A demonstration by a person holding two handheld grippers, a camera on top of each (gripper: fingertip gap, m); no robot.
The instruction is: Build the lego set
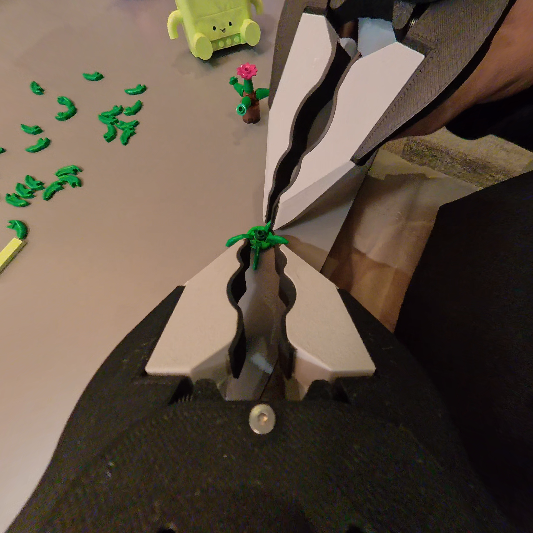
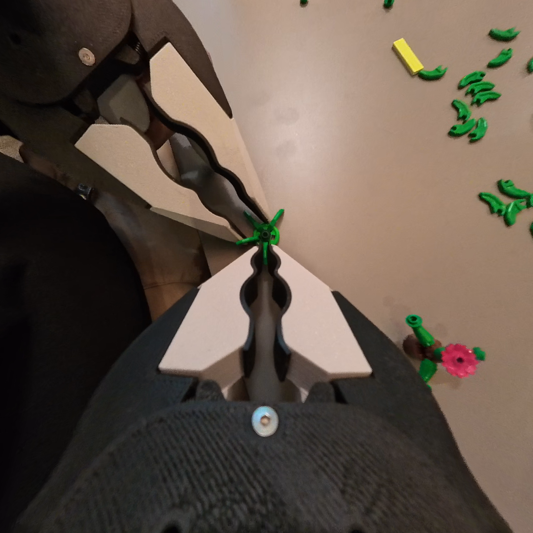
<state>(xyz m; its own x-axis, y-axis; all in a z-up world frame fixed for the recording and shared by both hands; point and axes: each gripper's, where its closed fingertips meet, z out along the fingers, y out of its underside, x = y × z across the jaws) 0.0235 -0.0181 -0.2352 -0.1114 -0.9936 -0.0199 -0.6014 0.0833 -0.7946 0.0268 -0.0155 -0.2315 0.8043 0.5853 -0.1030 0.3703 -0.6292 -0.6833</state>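
A small green Lego leaf piece (image 1: 259, 238) with several thin spiky leaves around a dark centre is held in the air between both grippers. My left gripper (image 1: 260, 245) comes up from the bottom of the left wrist view and is shut on its lower stalk. My right gripper (image 1: 269, 225) reaches down from the top and is shut on an upper leaf. In the right wrist view the leaf piece (image 2: 265, 234) sits at my right gripper's tips (image 2: 264, 248), and the left gripper (image 2: 261, 220) comes in from the upper left.
A small Lego plant (image 1: 249, 95) with a pink flower and brown trunk stands on the grey table (image 1: 144, 259); it also shows in the right wrist view (image 2: 441, 354). Several green curved pieces (image 1: 118, 124) lie scattered. A yellow tile (image 2: 406, 57) and a lime boxy figure (image 1: 216, 26) are nearby. The grippers are tip to tip, or close to it. About 11 cm separates my right fingertips from the small Lego plant (image 1: 249, 95). Seen from the right wrist view (image 2: 428, 348) as well.
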